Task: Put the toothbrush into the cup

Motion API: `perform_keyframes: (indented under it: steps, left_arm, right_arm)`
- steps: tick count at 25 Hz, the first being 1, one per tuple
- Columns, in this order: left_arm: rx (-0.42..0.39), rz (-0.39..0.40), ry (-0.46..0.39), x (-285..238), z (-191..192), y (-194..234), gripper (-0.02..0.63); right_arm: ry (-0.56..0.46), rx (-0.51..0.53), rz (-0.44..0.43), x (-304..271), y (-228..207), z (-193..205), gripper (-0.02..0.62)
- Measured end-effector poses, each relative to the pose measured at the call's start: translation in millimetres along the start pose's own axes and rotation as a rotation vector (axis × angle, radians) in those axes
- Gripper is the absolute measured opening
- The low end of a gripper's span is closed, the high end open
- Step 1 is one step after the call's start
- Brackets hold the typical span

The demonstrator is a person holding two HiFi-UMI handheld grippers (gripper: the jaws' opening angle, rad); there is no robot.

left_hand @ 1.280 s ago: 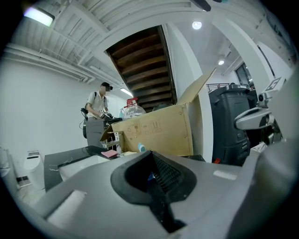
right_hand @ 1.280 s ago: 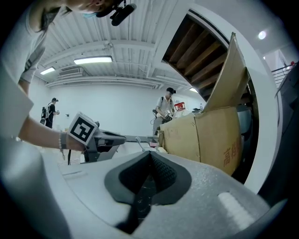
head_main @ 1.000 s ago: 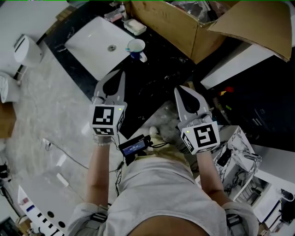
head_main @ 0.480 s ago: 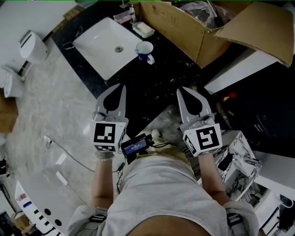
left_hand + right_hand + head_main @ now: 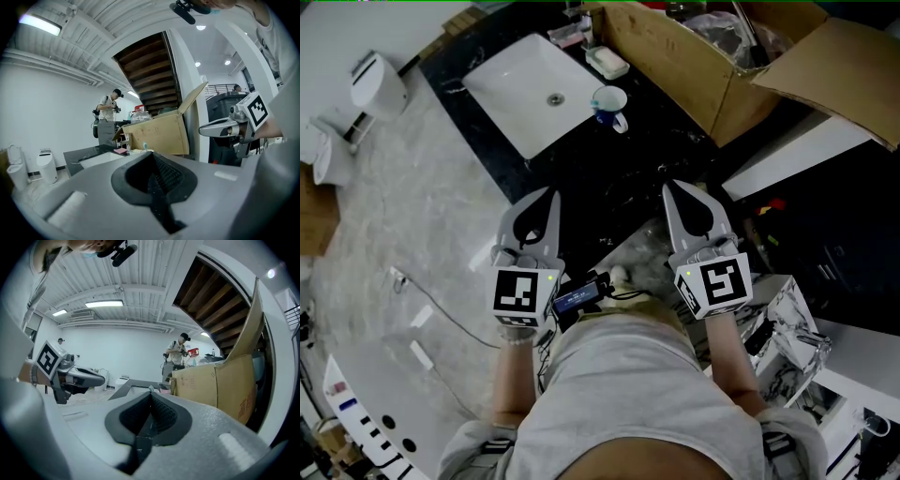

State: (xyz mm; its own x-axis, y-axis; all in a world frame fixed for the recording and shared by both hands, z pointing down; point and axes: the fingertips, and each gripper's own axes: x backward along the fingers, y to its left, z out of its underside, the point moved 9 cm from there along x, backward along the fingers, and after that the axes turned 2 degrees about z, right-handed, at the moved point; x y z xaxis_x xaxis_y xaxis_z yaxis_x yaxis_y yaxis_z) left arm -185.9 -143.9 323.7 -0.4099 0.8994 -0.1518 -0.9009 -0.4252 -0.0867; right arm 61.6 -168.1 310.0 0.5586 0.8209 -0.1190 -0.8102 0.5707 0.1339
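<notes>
Both tongs are closed with nothing in them: the left gripper (image 5: 546, 199) and right gripper (image 5: 673, 190) each have their jaws pressed together. They are held side by side, well apart, pointing at the near end of the black counter (image 5: 609, 178).

The cup (image 5: 608, 99) – white, with a blue handle – stands on the counter just beside the sink (image 5: 520, 89), well ahead of both grippers. In the left gripper view the toothbrush (image 5: 144, 146) seems to be the thin teal-tipped thing standing in front of the box (image 5: 675, 66); whether it sits in the cup I cannot tell.

The counter runs diagonally, its long left edge meeting open marble floor (image 5: 412, 216). A cable (image 5: 441, 305) lies on the floor there. On the right the box crowds the cup, an open flap hanging out over that side – the bare dark strip between sink and box is the way in.

Red characters on the box's side in the right gripper view are too blurred to read. Each gripper's cube shows a black-and-white square marker.
</notes>
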Motion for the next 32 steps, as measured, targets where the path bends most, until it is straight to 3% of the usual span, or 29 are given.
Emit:
perform_keyframes:
  steps: [11, 32]
  left_arm:
    - [-0.012, -0.021, -0.015, 5.7, -2.1, 6.0, 0.012]
    - [-0.025, 0.018, -0.023, 1.3, -4.1, -1.8, 0.012]
  right_arm:
    - [0.008, 0.009, -0.011, -2.9, 3.8, 0.0, -0.008]
    - [0.020, 0.038, 0.004, 1.8, 4.4, 0.1, -0.008]
